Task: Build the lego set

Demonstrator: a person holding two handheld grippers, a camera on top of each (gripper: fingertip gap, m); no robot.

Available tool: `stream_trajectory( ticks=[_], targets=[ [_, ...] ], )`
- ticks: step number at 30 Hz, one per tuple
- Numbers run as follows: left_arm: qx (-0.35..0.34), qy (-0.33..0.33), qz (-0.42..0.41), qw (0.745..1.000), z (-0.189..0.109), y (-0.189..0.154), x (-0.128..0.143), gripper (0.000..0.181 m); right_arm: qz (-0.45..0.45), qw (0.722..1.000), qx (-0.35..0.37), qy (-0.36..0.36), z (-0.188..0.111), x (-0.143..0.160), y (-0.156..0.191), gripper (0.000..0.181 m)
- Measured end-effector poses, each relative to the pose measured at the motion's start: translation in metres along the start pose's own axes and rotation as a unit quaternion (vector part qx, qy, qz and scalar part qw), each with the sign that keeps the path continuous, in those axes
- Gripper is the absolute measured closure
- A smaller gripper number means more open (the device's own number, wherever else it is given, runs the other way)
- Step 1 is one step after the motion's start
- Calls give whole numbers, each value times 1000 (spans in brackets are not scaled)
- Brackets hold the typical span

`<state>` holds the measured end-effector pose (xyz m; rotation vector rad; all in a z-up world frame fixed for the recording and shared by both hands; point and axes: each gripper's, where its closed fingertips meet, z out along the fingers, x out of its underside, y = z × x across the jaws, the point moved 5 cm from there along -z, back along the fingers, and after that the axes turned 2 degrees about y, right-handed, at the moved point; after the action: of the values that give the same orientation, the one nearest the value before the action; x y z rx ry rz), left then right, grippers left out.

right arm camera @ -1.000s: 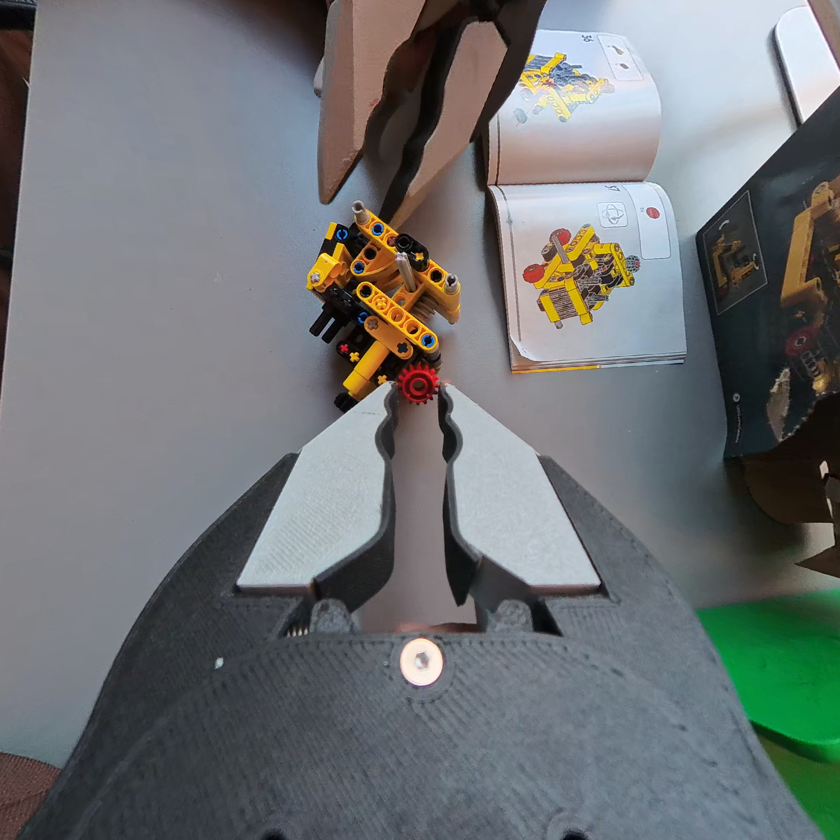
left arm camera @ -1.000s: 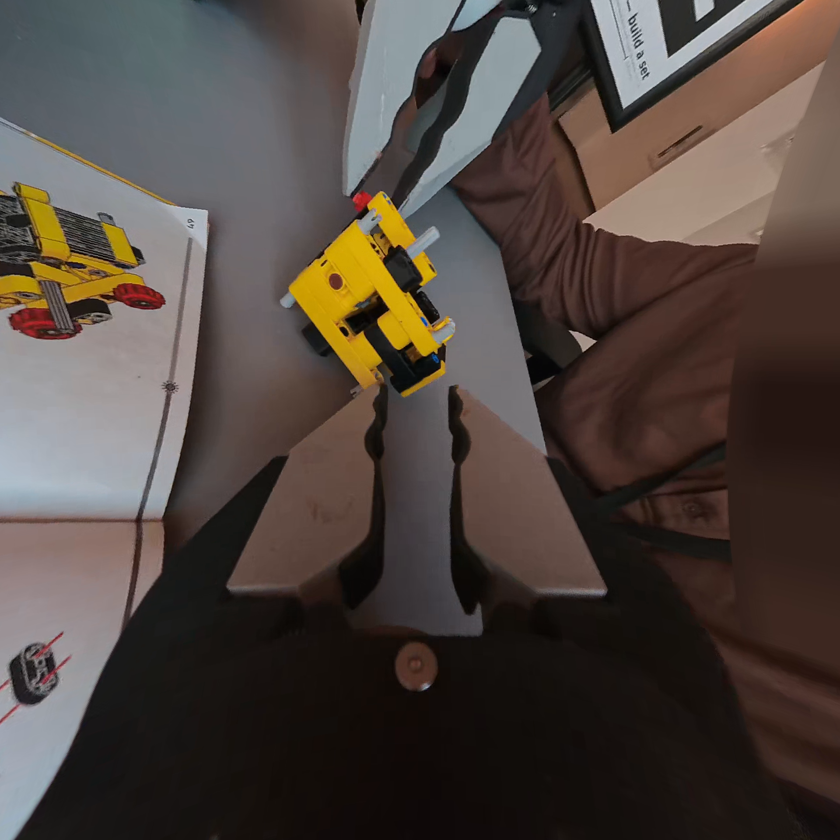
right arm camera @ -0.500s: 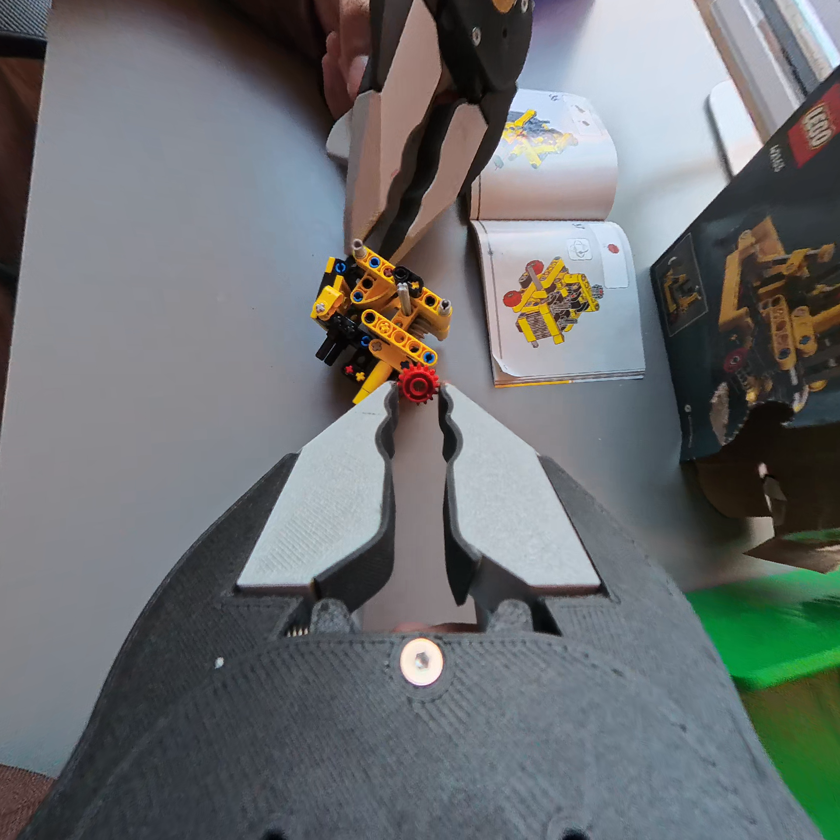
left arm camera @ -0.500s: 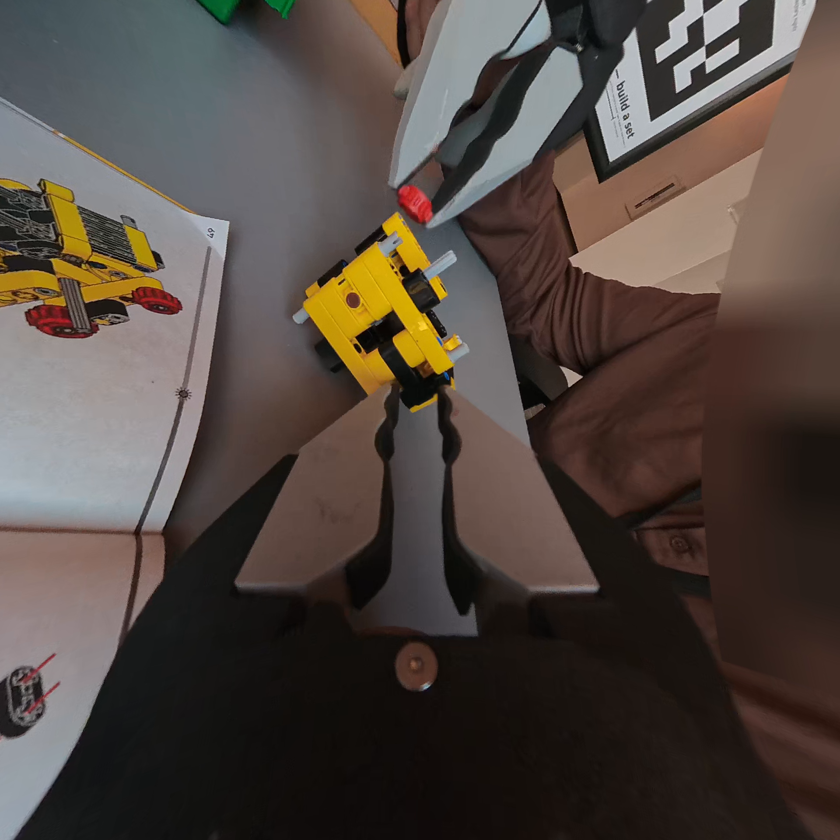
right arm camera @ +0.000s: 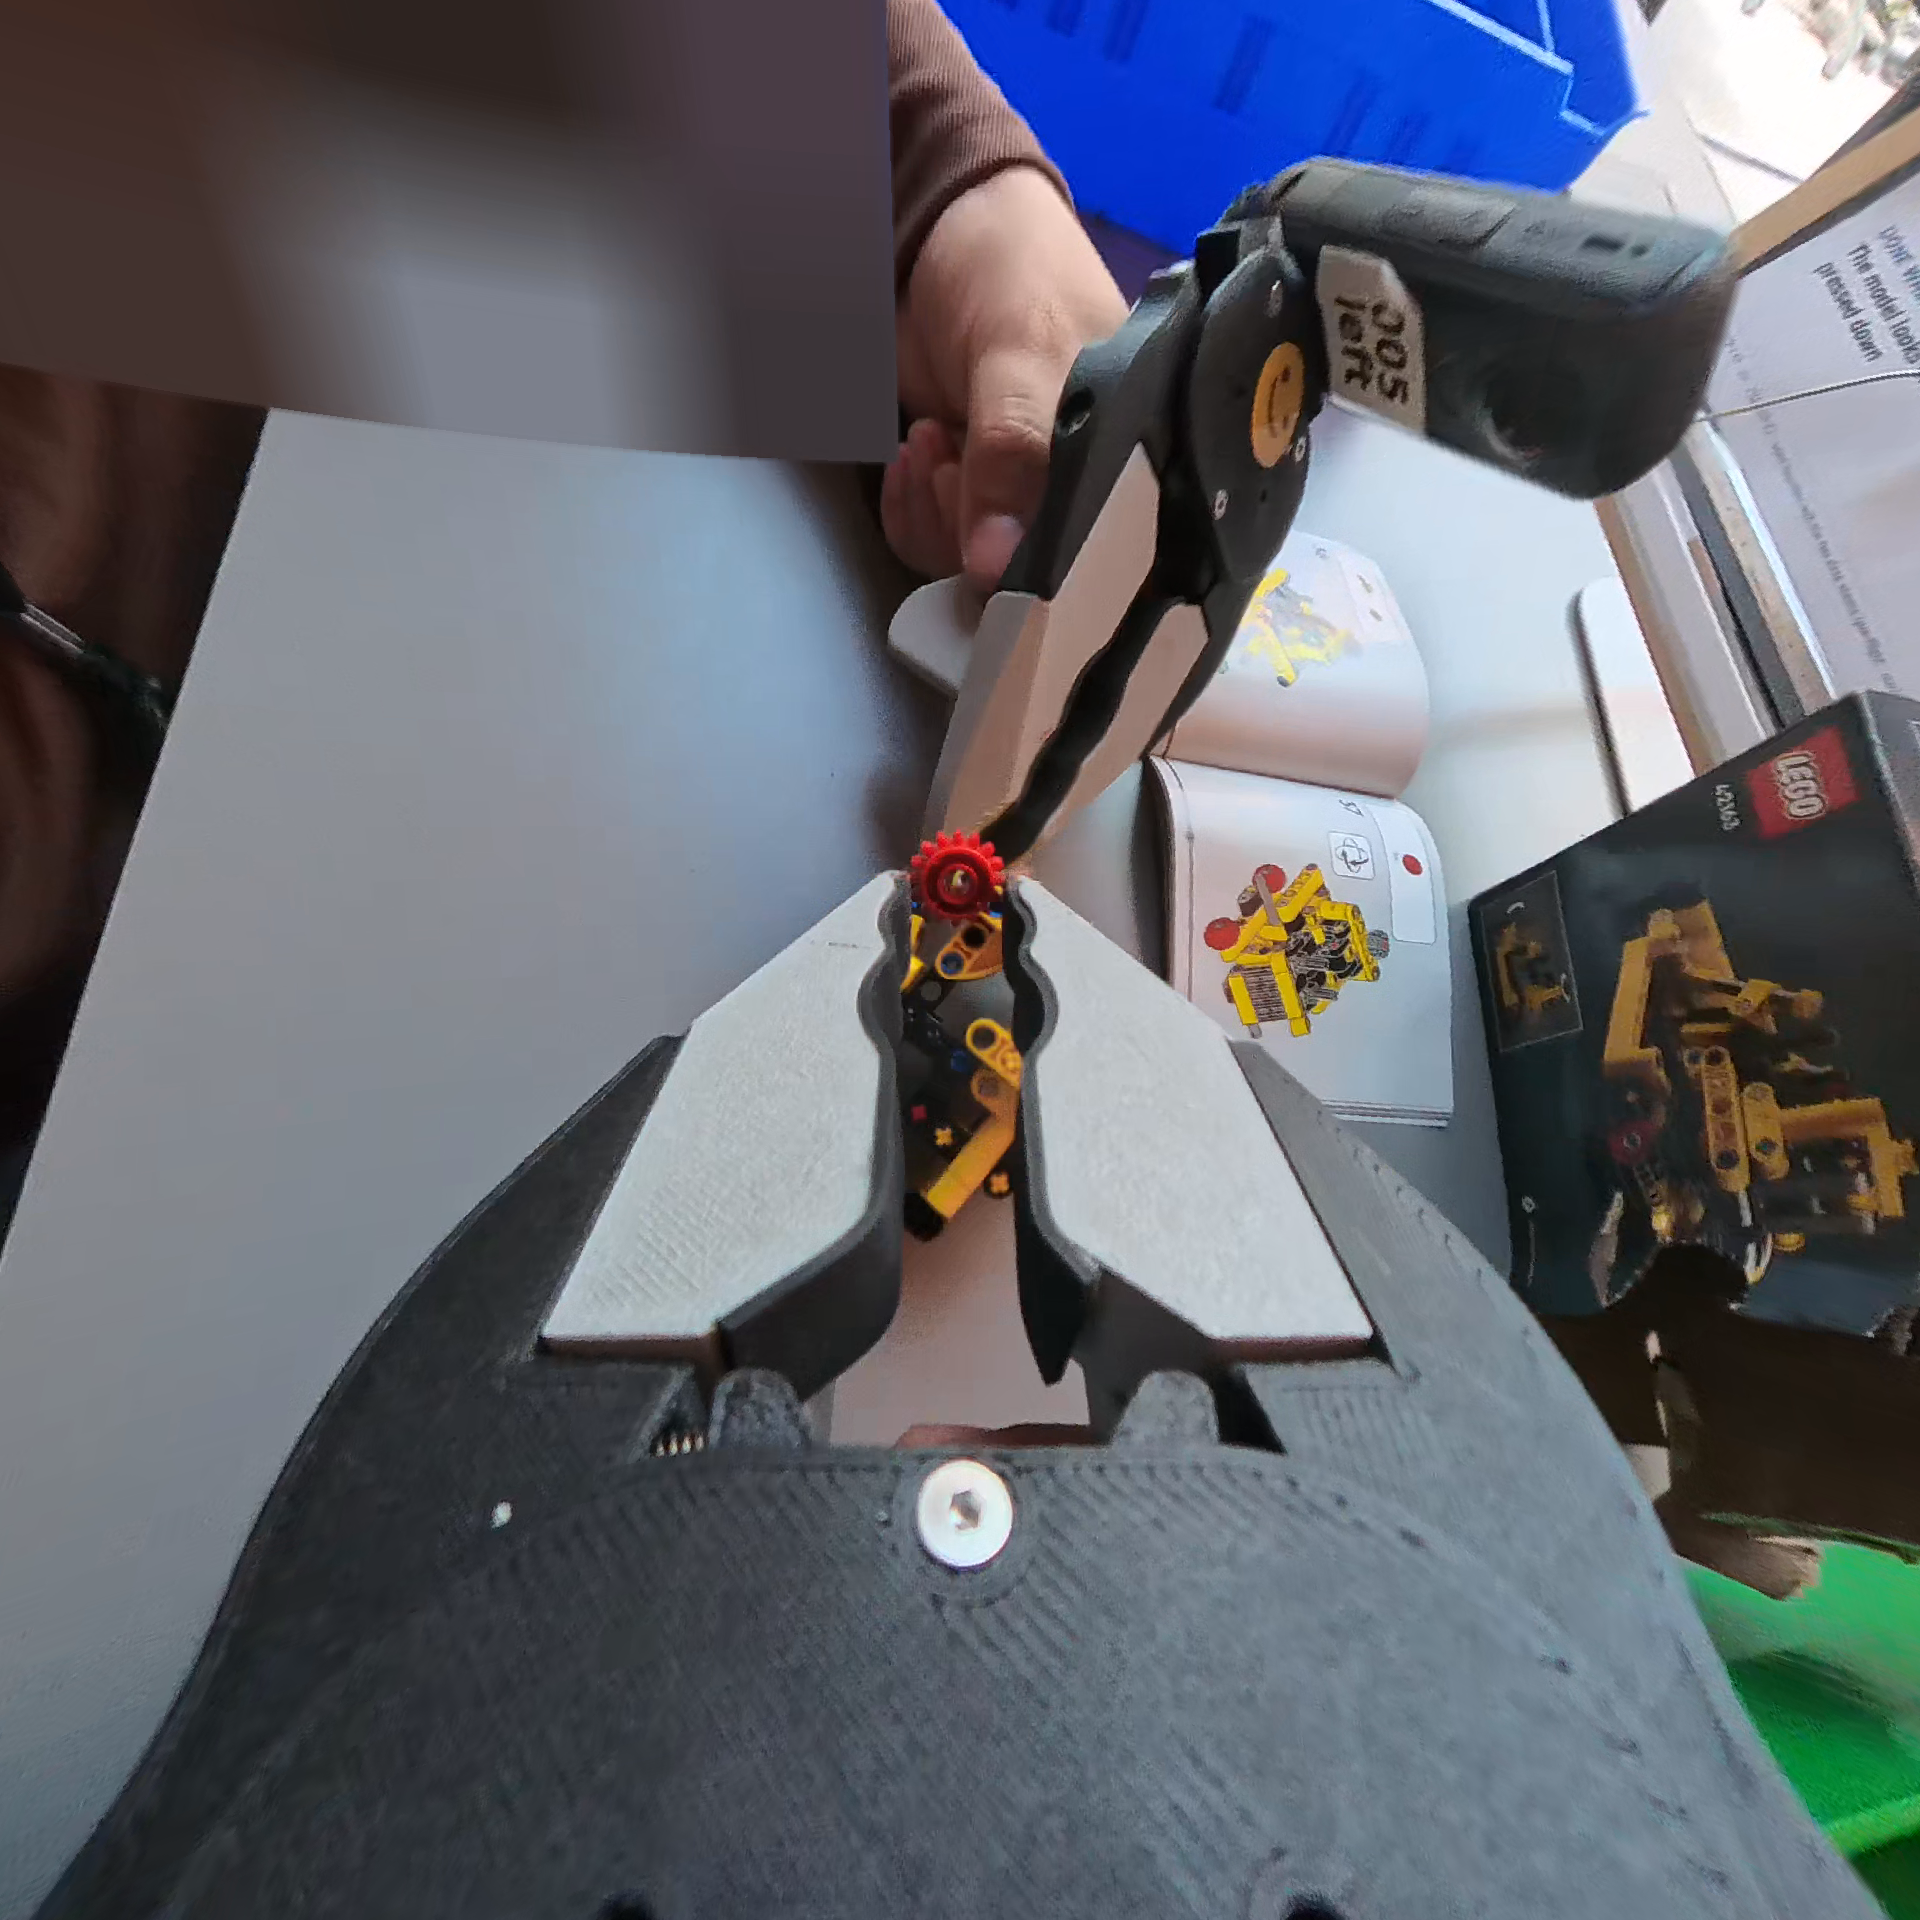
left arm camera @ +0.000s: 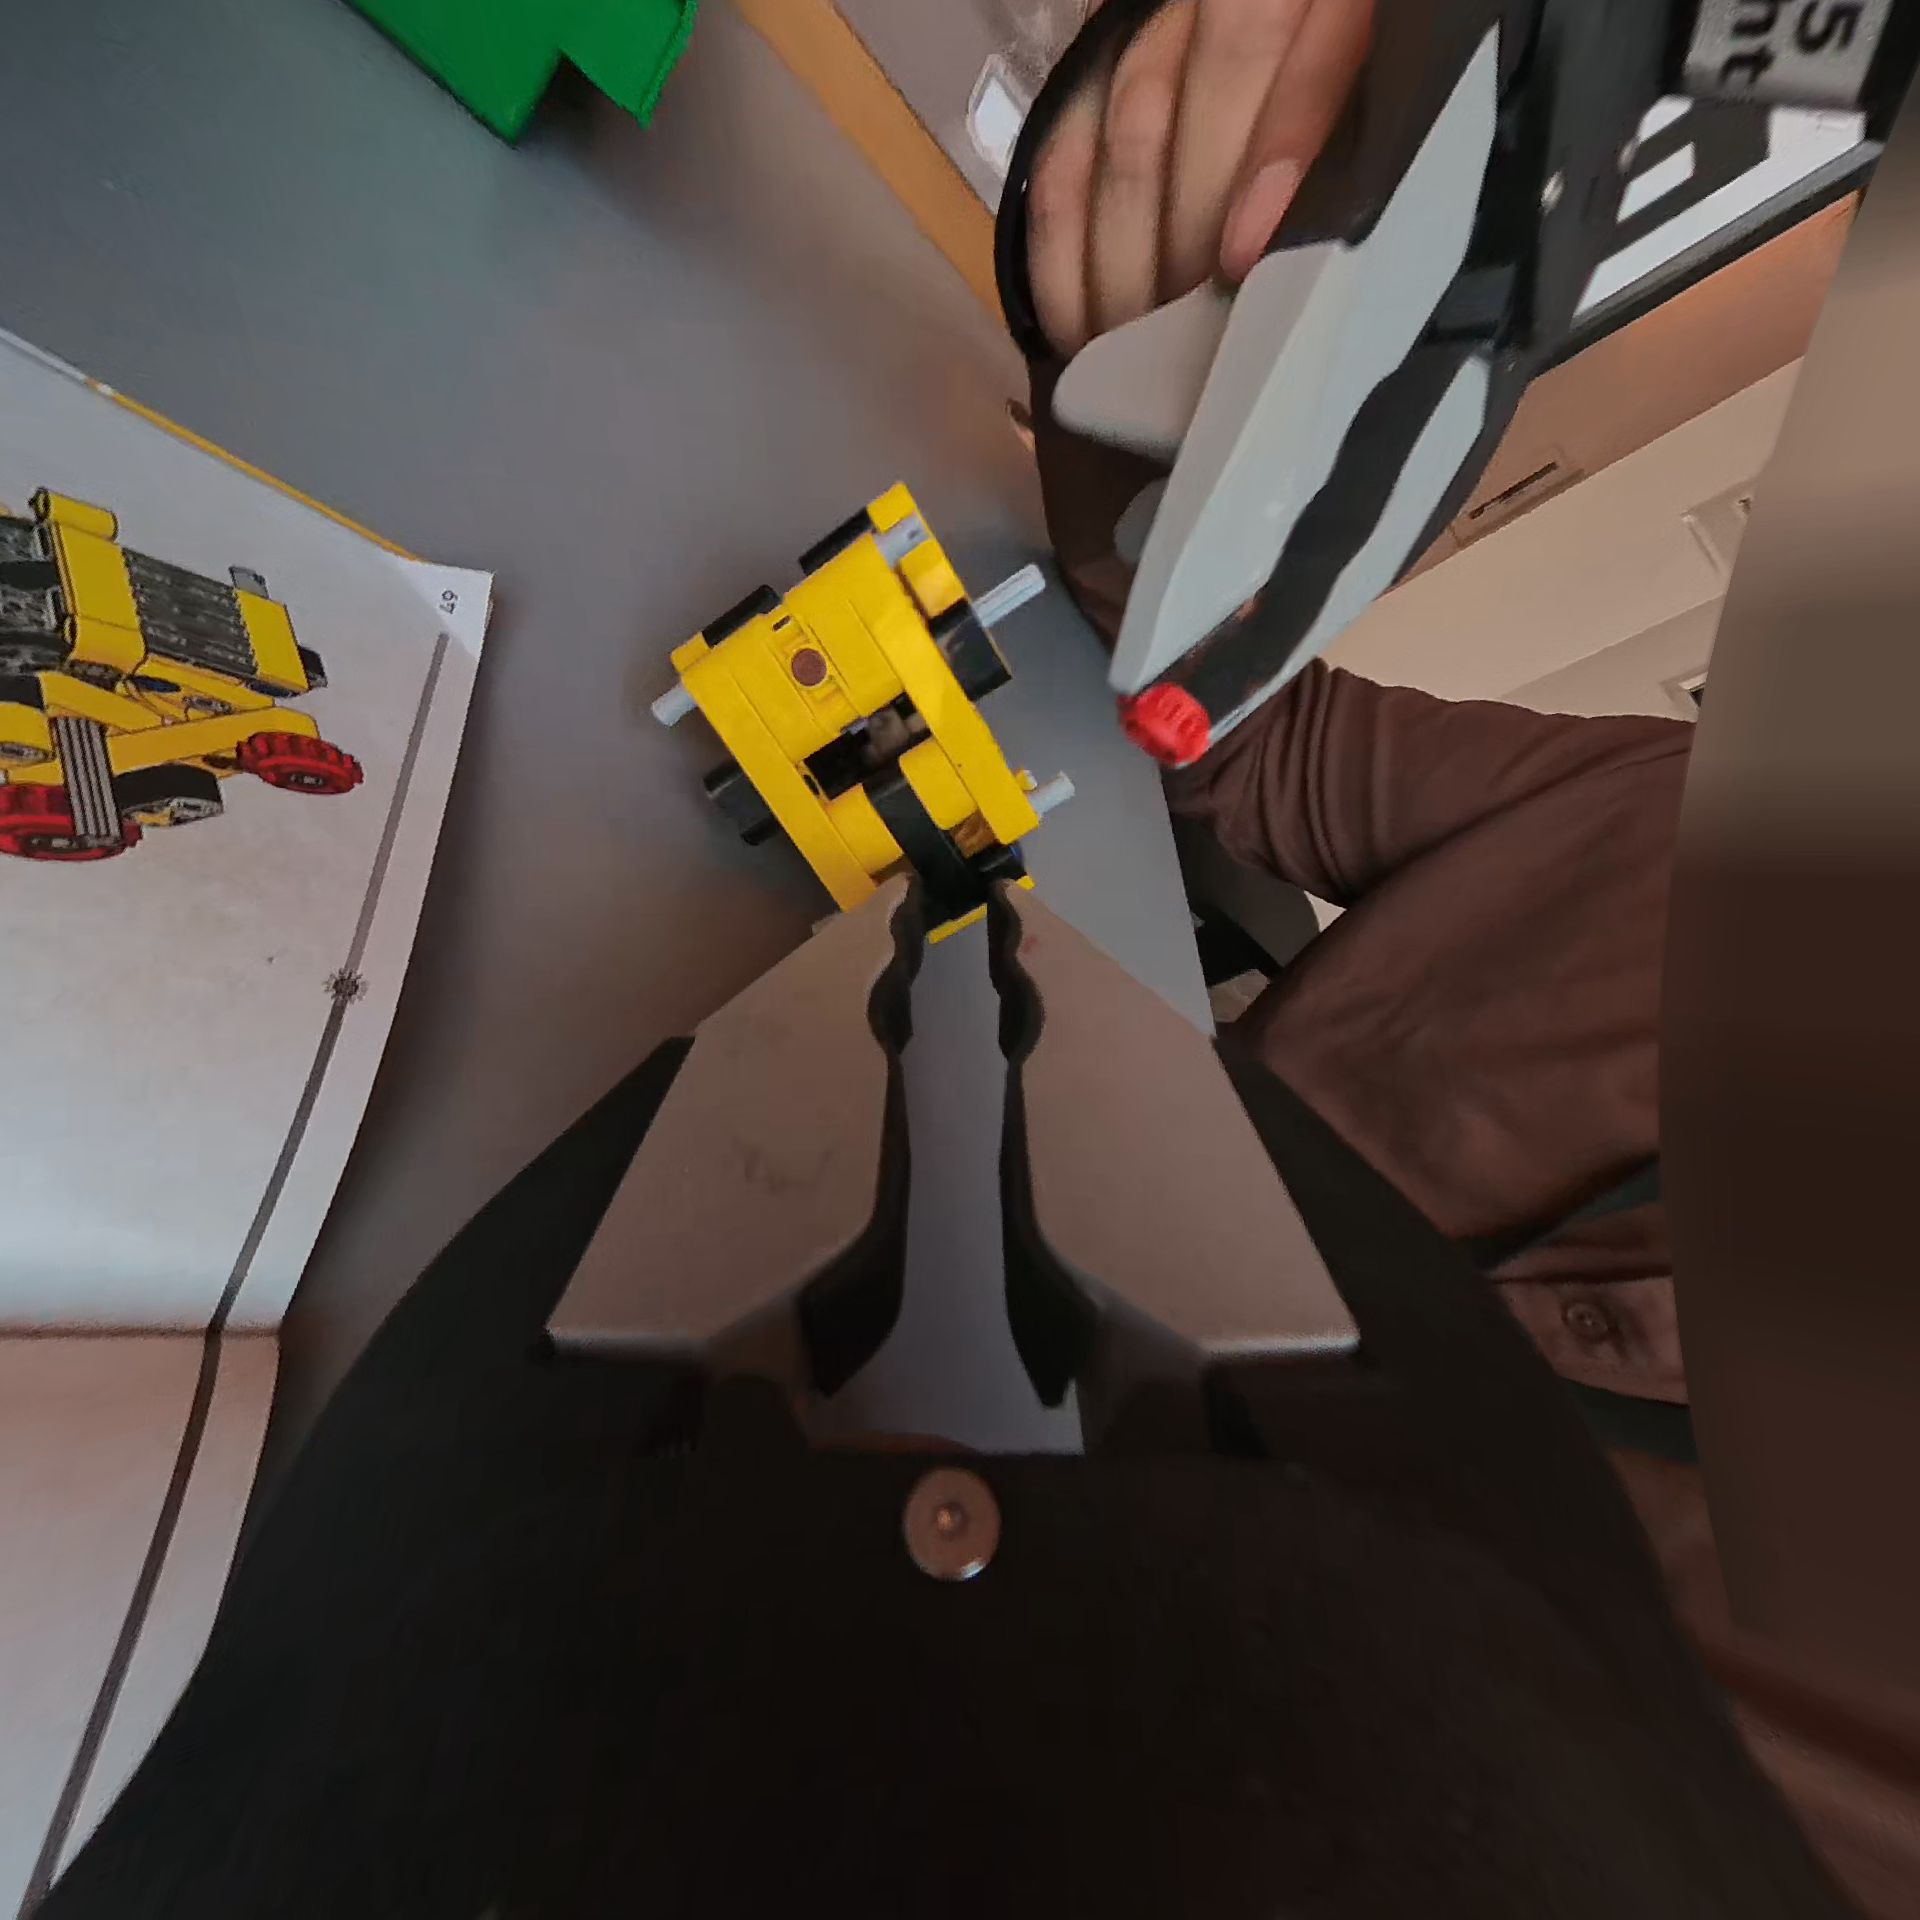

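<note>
The yellow and black lego model (left arm camera: pixel 852 707) lies on the grey table (left arm camera: pixel 571 364) with grey axles sticking out of its sides. My left gripper (left arm camera: pixel 951 904) is shut on the model's near black and yellow end. My right gripper (right arm camera: pixel 956 883) is shut on a small red gear (right arm camera: pixel 954 873) and holds it above the table. In the left wrist view the gear (left arm camera: pixel 1164 722) hangs just right of the model, apart from it. In the right wrist view the model (right arm camera: pixel 961 1091) shows only through the gap between my fingers.
An open instruction booklet (left arm camera: pixel 208 935) lies left of the model and also shows in the right wrist view (right arm camera: pixel 1320 935). The dark lego box (right arm camera: pixel 1704 1018) stands beside it, with a green tray (right arm camera: pixel 1818 1714) and a blue bin (right arm camera: pixel 1299 83) farther off. The table edge and a brown sleeve (left arm camera: pixel 1455 935) are close to the model. Across from one pair of fingers to the other is roughly 4 centimeters.
My right gripper has lifted the red gear off the model's end and carried it up and to the side. My left gripper has moved in and closed on the model's near end.
</note>
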<state>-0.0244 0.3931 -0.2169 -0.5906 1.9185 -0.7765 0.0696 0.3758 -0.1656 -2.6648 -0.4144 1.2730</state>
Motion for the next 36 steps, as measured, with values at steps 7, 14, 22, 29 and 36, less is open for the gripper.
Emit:
stream_trajectory(
  ticks=[7,14,22,29,36],
  targets=[
    [-2,-40,29,999,-4,-4,-9,175,-9,999,20,24,3,4,0,168],
    [-14,-66,42,997,-8,-2,-12,175,-36,994,99,4,-1,-3,-1,168],
    [-17,-80,52,995,-8,-6,-11,175,26,957,288,-13,-9,-7,23,168],
    [-48,-94,94,990,-3,-15,-11,175,68,931,359,28,5,17,40,168],
    [-58,-85,104,989,5,-19,-8,175,72,931,358,-15,0,9,41,168]
  ],
)
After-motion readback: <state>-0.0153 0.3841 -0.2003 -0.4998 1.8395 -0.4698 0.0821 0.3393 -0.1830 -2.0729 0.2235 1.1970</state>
